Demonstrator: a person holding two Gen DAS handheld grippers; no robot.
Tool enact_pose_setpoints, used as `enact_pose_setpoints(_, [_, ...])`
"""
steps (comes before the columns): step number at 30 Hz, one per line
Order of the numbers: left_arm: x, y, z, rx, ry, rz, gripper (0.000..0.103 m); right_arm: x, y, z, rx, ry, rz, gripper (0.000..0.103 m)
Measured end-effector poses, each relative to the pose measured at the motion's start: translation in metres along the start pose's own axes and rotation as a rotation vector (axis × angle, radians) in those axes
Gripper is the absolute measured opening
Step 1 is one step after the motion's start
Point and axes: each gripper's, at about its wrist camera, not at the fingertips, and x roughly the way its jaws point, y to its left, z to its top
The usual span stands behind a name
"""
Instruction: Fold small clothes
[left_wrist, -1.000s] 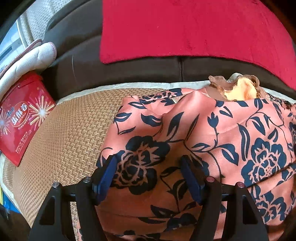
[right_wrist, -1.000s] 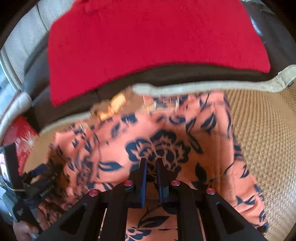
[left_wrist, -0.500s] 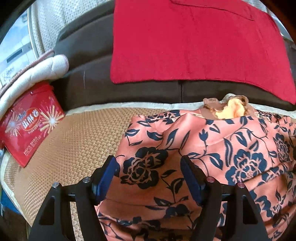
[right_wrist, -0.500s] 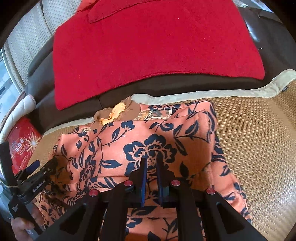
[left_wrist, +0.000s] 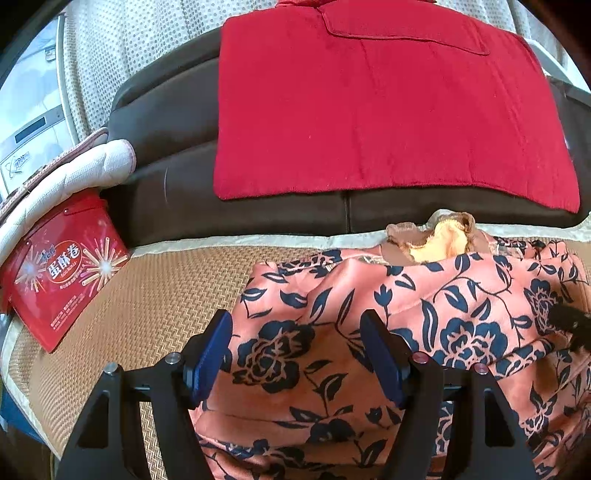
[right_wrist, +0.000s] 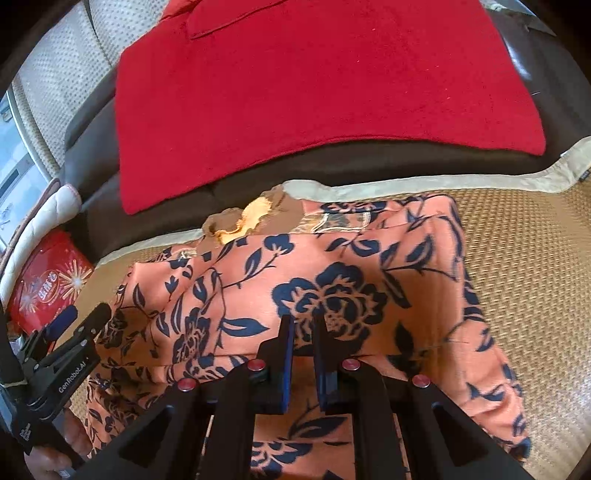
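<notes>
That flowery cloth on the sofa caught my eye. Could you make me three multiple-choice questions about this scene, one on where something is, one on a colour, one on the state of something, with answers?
1. Where does the red tin stand?
A. On the red blanket
B. At the mat's left edge
C. On the floral garment

2. What colour are the flowers on the floral garment?
A. Dark blue
B. White
C. Green

3. How do the jaws of the left gripper stand?
A. Shut tight on the tin
B. Wide apart over the garment
C. Shut on the blanket

Answers:
1 B: the tin leans at the left end of the woven mat, below a white cushion.
2 A: dark blue roses and leaves cover the salmon cloth.
3 B: its blue pads stand well apart, cloth showing between them, while the right gripper is shut.
</notes>
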Motion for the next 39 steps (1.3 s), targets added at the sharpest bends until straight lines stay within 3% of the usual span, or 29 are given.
enact_pose_setpoints(8, [0.011,0.0,0.002,0.003,0.016,-0.009,0.073,0.022,0.009,-0.003,-0.002,0.045,-0.003,0.013])
enact_pose_setpoints(17, [0.021,-0.003,0.007,-0.014,0.021,-0.018,0.077,0.013,0.009,0.001,-0.006,-0.039,0.017,0.013])
enact_pose_setpoints(22, [0.027,-0.01,0.007,0.002,0.023,-0.013,0.082,0.016,0.01,0.001,-0.009,-0.032,0.019,0.013])
enact_pose_setpoints(28, [0.043,-0.019,0.003,0.015,0.096,-0.052,0.085,0.031,0.009,0.0,-0.016,0.033,0.012,0.014])
enact_pose_setpoints(29, [0.049,-0.022,0.001,0.022,0.128,-0.064,0.091,0.031,0.008,0.001,-0.014,0.035,0.016,0.014])
enact_pose_setpoints(32, [0.069,-0.029,-0.011,0.047,0.232,-0.059,0.094,0.033,0.003,0.002,0.015,0.044,0.046,0.015])
enact_pose_setpoints(36, [0.072,-0.033,-0.016,0.065,0.215,-0.027,0.101,0.033,-0.004,0.0,0.051,0.046,0.08,0.015])
enact_pose_setpoints(39, [0.075,-0.025,-0.02,-0.004,0.226,-0.053,0.103,0.034,-0.004,0.0,0.058,0.048,0.089,0.015])
